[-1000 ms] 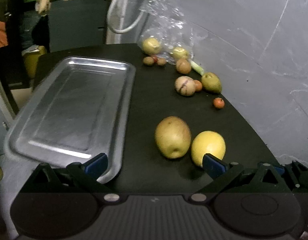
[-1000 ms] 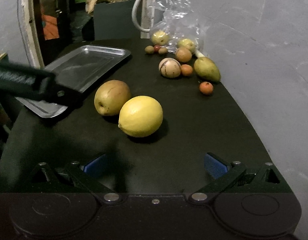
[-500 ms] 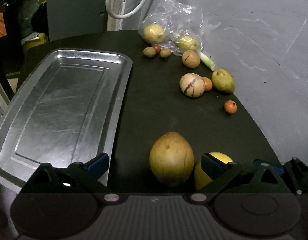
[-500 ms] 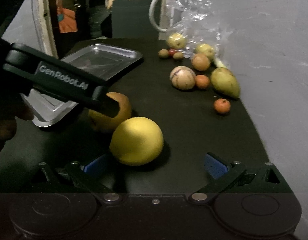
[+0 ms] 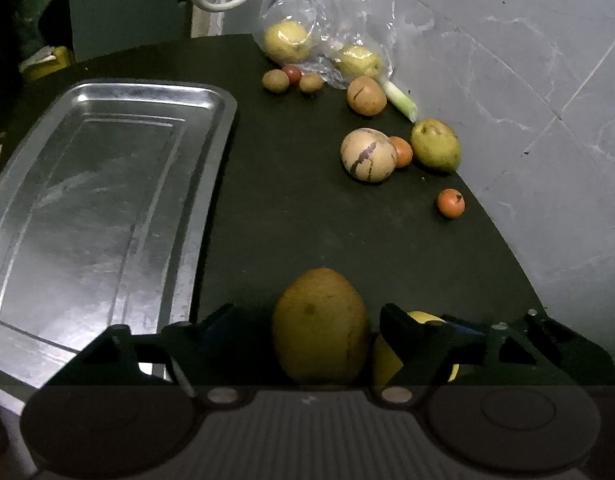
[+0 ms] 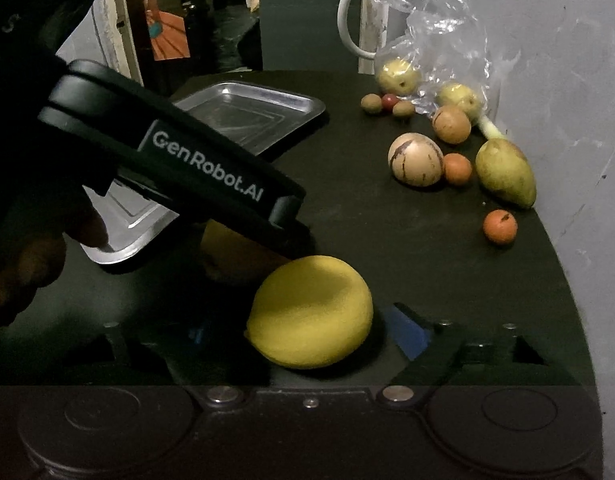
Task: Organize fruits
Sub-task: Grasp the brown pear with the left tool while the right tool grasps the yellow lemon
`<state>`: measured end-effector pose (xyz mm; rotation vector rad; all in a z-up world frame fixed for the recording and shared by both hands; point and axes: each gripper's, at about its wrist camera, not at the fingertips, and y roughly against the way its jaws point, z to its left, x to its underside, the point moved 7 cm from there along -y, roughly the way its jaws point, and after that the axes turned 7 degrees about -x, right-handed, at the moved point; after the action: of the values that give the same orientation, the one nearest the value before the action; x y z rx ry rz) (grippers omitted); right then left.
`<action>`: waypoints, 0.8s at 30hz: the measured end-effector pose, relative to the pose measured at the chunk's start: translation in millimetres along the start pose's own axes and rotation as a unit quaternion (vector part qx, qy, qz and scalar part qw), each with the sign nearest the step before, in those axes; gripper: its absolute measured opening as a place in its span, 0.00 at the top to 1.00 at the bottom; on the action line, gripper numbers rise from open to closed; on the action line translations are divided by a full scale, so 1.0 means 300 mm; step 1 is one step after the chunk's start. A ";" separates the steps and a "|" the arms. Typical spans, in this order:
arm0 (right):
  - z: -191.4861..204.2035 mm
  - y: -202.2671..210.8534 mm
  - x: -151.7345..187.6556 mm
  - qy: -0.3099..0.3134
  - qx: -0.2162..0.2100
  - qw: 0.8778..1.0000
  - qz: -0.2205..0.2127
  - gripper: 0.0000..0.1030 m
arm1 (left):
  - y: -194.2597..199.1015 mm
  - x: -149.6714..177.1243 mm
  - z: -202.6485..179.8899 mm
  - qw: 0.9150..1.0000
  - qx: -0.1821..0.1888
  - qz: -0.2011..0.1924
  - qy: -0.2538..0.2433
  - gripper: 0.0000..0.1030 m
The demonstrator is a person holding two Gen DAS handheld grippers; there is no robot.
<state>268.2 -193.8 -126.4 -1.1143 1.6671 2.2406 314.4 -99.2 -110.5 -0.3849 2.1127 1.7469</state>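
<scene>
Left gripper (image 5: pixel 307 320): my fingers spread around the brown pear (image 5: pixel 321 326), not yet pinching.
Right gripper (image 6: pixel 299 332): spread around the lemon (image 6: pixel 309 312).
Tray (image 5: pixel 211 184): left of both fruits.

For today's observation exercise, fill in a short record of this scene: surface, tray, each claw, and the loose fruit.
surface: black table
tray: metal tray, nothing on it
left claw: left claw open, around brown pear
right claw: right claw open, around lemon
loose fruit: striped melon, green pear, small orange fruit
far end: plastic bag holding yellow fruit
</scene>
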 end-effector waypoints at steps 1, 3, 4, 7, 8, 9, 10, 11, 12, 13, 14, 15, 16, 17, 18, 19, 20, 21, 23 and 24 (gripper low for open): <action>0.001 -0.001 0.002 -0.002 -0.001 1.000 0.000 0.22 | -0.003 -0.001 -0.001 1.000 0.003 0.002 0.000 0.27; -0.005 -0.007 0.002 -0.006 -0.002 1.000 0.001 0.28 | -0.008 0.000 -0.004 1.000 0.010 0.006 -0.002 0.35; -0.008 -0.008 0.002 -0.009 -0.003 1.000 0.001 0.32 | -0.010 0.001 -0.005 1.000 0.014 0.008 -0.002 0.37; -0.012 -0.010 0.003 -0.016 -0.010 1.000 0.001 0.35 | -0.017 0.004 -0.008 1.000 0.023 0.011 -0.003 0.44; -0.011 -0.011 0.004 -0.016 -0.011 1.000 0.000 0.35 | -0.018 0.005 -0.008 1.000 0.023 0.010 -0.004 0.44; -0.009 -0.011 0.004 -0.015 -0.011 1.000 -0.001 0.36 | -0.019 0.005 -0.009 1.000 0.024 0.010 -0.005 0.44; -0.007 -0.012 0.003 -0.014 -0.009 1.000 -0.001 0.36 | -0.020 0.004 -0.008 1.000 0.025 0.010 -0.005 0.44; -0.007 -0.014 0.003 -0.014 -0.007 1.000 -0.002 0.37 | -0.021 0.004 -0.007 1.000 0.027 0.011 -0.005 0.44; -0.007 -0.014 0.003 -0.016 -0.006 1.000 -0.002 0.37 | -0.025 0.003 -0.006 1.000 0.028 0.012 -0.004 0.43; -0.010 -0.015 0.003 -0.019 -0.006 1.000 -0.003 0.37 | -0.028 0.002 -0.005 0.999 0.031 0.014 -0.003 0.43; -0.013 -0.017 0.002 -0.024 -0.006 1.000 -0.004 0.37 | -0.031 0.002 -0.003 0.999 0.033 0.016 -0.001 0.43; -0.016 -0.018 0.002 -0.028 -0.006 1.000 -0.005 0.37 | -0.033 0.001 -0.002 0.999 0.034 0.018 0.000 0.43; -0.015 -0.016 0.002 -0.030 -0.005 1.000 -0.005 0.38 | -0.036 0.000 -0.002 0.999 0.035 0.020 0.002 0.43; -0.014 -0.015 0.003 -0.031 -0.003 1.000 -0.005 0.38 | -0.037 0.000 -0.002 0.999 0.036 0.023 0.003 0.43; -0.013 -0.015 0.004 -0.031 -0.001 0.999 -0.004 0.38 | -0.041 -0.001 -0.003 0.999 0.036 0.027 0.004 0.43; -0.011 -0.014 0.005 -0.032 0.002 0.999 -0.004 0.38 | -0.043 -0.004 -0.003 0.999 0.037 0.028 0.006 0.43; -0.011 -0.012 0.008 -0.033 0.004 0.999 -0.004 0.38 | -0.044 -0.004 -0.004 0.999 0.037 0.029 0.006 0.44; -0.010 -0.009 0.011 -0.035 0.006 0.999 -0.005 0.38 | -0.043 -0.005 -0.004 0.999 0.036 0.028 0.006 0.44; -0.010 -0.003 0.019 -0.039 0.008 0.999 -0.006 0.38 | -0.043 -0.003 -0.002 0.999 0.038 0.025 0.008 0.44; -0.010 0.001 0.023 -0.040 0.008 0.999 -0.006 0.38 | -0.042 0.001 -0.001 0.999 0.039 0.024 0.008 0.44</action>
<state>264.5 -198.7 -130.8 -1.0128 1.6404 2.2287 319.7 -101.9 -121.6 -0.3294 2.2109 1.6852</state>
